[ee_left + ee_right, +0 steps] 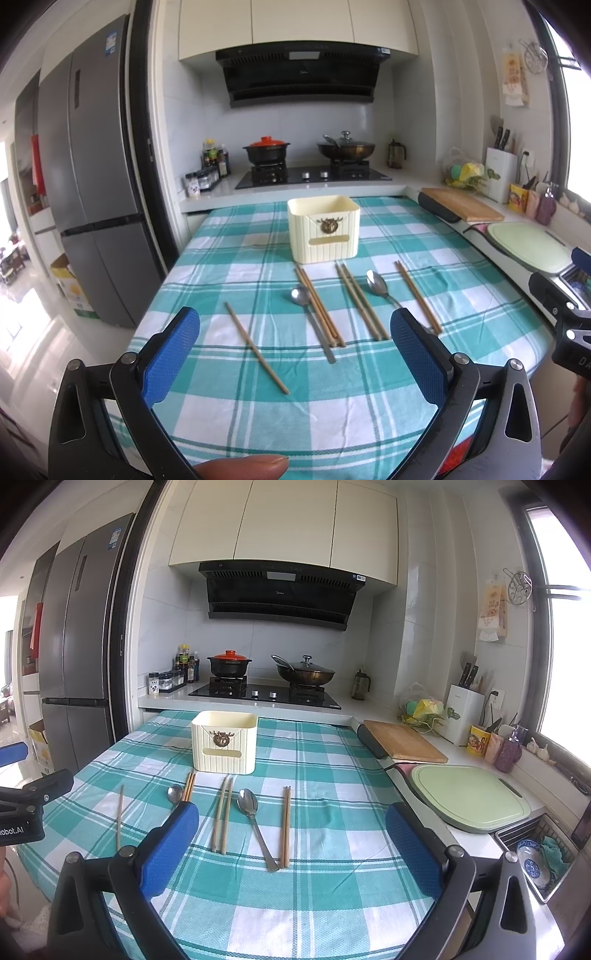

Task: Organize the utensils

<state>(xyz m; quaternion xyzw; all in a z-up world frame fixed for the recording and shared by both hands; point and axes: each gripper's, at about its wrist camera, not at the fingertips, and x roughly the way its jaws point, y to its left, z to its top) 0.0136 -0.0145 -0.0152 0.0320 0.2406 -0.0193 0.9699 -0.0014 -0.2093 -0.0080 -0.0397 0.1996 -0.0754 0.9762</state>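
The table under a teal-and-white checked cloth [325, 897] filled most of both views, its far edge against the white stove counter [243, 703] and its right edge beside a counter that carried a pale green cutting board [469, 797] and a wooden cutting board [404, 740]. The cream ribbed plastic utensil box [323, 229] stood open-topped toward the far side, with bare cloth to its left and right. In front of it the utensils lay in a row, all flat on the cloth: a lone wooden chopstick [256, 348] at the left, a steel spoon [312, 319] beside a pair of wooden chopsticks [320, 307], a second chopstick pair [222, 816], a second steel spoon [255, 827] and a third chopstick pair [285, 827] at the right. The left gripper [295, 356] hovered above the near cloth with its blue-padded fingers spread wide, holding and touching nothing. The right gripper [291, 851] hung likewise wide apart and empty over the near right part of the table. A broad strip of bare cloth lay between the gripper tips and the utensil handles. The right finger of the left gripper hid the handle of the second spoon in the left wrist view, and the left finger of the right gripper covered the first spoon's handle and the nearer ends of the first pair in the right wrist view.
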